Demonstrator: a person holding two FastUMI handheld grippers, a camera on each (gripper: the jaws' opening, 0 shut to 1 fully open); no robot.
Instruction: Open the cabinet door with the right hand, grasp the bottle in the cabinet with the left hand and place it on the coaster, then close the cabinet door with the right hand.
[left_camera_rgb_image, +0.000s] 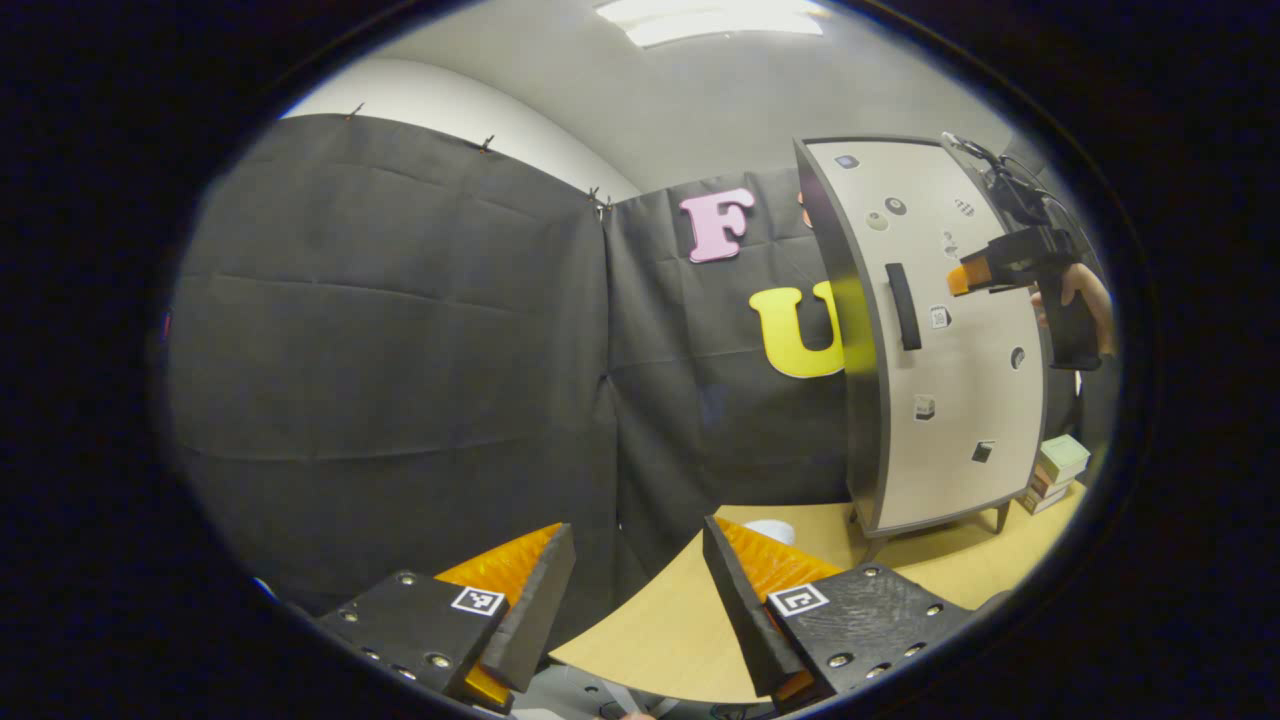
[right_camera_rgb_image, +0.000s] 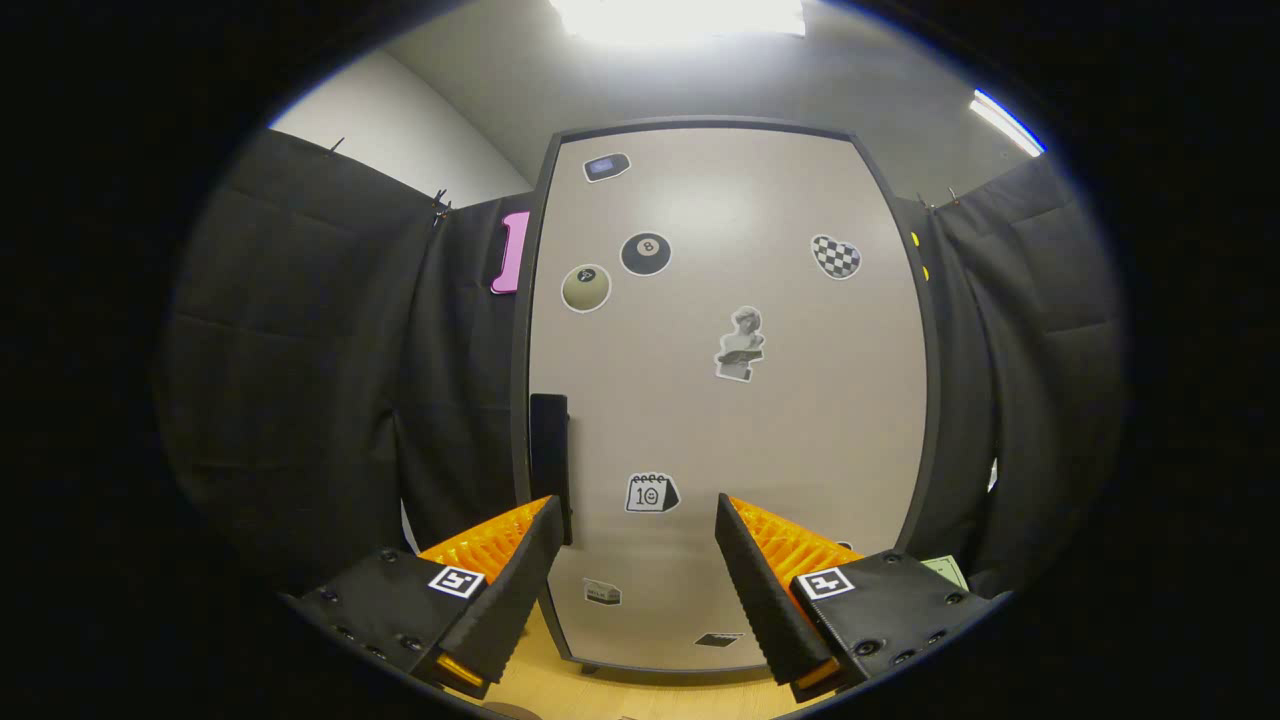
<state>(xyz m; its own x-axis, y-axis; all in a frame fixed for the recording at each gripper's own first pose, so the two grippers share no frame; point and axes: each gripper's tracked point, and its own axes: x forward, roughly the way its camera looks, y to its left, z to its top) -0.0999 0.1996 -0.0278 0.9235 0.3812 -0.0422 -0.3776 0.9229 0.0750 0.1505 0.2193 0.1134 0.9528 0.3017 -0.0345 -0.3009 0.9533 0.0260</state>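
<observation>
A: While the tall beige sticker-covered cabinet door (right_camera_rgb_image: 730, 400) is sitting shut, where's the bottle hiding?

B: Likely inside. The right gripper (right_camera_rgb_image: 635, 560) is hovering open-fingered; the rigid black vertical handle (right_camera_rgb_image: 549, 465) is probably offering firm purchase. The left gripper (left_camera_rgb_image: 640, 590) is waiting open too

Shut cabinet door (right_camera_rgb_image: 730, 400) blocks the way in, handle (right_camera_rgb_image: 549, 455) unobstructed

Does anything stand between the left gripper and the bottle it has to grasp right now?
Yes. The cabinet door is closed, so the bottle inside is shut behind it. The right gripper faces the door with open jaws, its handle not yet gripped. The left gripper waits open over the table.
</observation>
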